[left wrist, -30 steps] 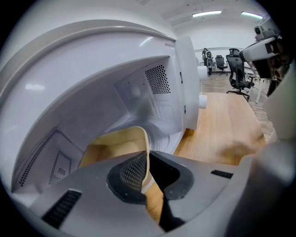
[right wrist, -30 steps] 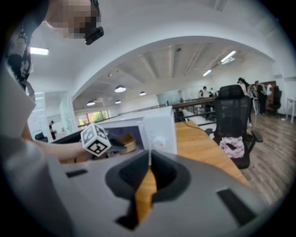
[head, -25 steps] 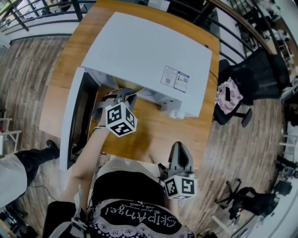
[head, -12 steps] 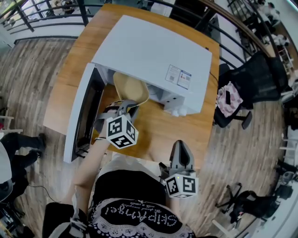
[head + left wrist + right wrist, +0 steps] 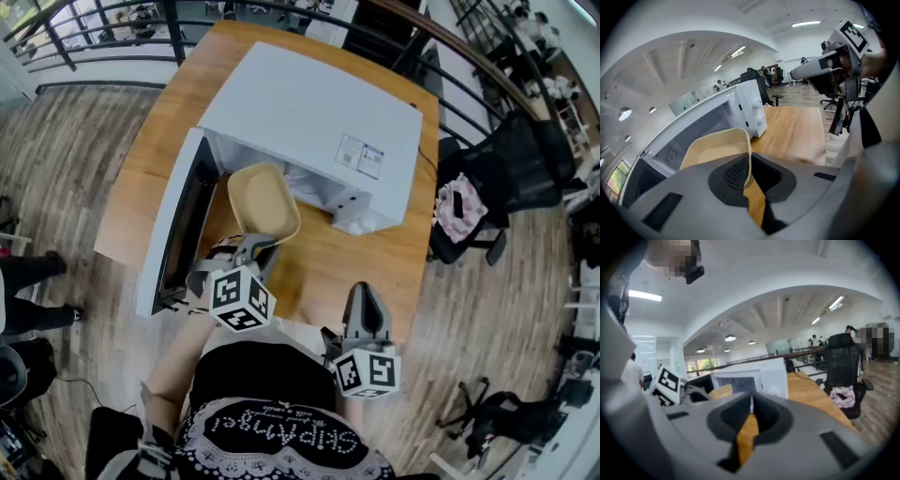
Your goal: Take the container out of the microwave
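Left gripper (image 5: 255, 246) clamps the near rim of the beige container (image 5: 264, 199), which hangs just beyond it, right in front of the open microwave (image 5: 309, 122). Right gripper (image 5: 364, 298), jaws together and empty, hovers near right.

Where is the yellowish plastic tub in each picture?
Head view: beige rounded plastic container mid-frame, at the open white microwave's mouth.
Left gripper view: container lower left, rim pinched by the left gripper.
Right gripper view: container small, left of centre.
Shared landmark: the microwave.
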`<state>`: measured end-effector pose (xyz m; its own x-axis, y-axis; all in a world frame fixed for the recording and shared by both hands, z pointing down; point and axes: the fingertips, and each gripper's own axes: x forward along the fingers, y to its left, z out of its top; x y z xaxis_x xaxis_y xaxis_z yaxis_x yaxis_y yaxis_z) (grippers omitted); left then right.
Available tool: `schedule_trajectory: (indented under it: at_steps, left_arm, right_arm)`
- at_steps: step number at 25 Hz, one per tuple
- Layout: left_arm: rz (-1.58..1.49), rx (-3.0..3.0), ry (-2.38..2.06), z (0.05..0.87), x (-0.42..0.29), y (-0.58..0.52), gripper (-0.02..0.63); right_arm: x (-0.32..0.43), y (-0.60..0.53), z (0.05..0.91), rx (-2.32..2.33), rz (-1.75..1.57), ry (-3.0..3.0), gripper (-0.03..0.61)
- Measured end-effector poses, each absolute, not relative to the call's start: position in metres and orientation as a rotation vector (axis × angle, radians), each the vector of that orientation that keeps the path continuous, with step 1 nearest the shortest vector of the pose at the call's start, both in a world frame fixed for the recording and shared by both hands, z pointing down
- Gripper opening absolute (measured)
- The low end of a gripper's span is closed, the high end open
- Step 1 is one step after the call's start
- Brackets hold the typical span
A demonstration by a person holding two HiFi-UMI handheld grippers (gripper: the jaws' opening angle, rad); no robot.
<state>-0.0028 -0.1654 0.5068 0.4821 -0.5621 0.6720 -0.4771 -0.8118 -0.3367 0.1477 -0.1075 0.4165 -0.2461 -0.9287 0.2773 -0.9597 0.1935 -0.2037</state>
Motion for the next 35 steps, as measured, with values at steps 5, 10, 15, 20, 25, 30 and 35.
schedule_trajectory:
  at_steps: [5, 10, 15, 20, 25, 30, 35]
  left_arm:
    - [-1.2, -2.643, 0.89, 0.484, 0.001, -0.135, 0.04]
    - [-1.115, -2.672, 0.911, 0.453, 0.001, -0.116, 0.04]
    - [-1.061, -2.659, 0.942, 0.423, -0.009, -0.107, 0.041]
    - [-1.014, -2.677, 0.931, 0.41, -0.009, -0.1, 0.04]
    - [-0.969, -2.696, 0.885, 0.395, 0.001, -0.093, 0.041]
    - [-0.947, -2.724, 0.853, 0.389, 0.008, -0.088, 0.041]
    - [-0.933, -2.743, 0.854, 0.394, 0.009, -0.094, 0.041]
  right_arm:
    - [0.146, -0.104, 0.409, 1.868, 0.49, -2.38, 0.038]
    - [0.145, -0.101, 0.4, 1.869, 0.472, -2.411, 0.038]
    - [0.143, -0.098, 0.385, 1.872, 0.437, -2.436, 0.038]
    - [0.143, -0.097, 0.38, 1.857, 0.408, -2.444, 0.038]
    - [0.154, -0.101, 0.371, 1.883, 0.385, -2.436, 0.038]
    - [0.173, -0.101, 0.363, 1.914, 0.366, -2.409, 0.038]
    - [0.185, -0.102, 0.365, 1.946, 0.364, -2.371, 0.038]
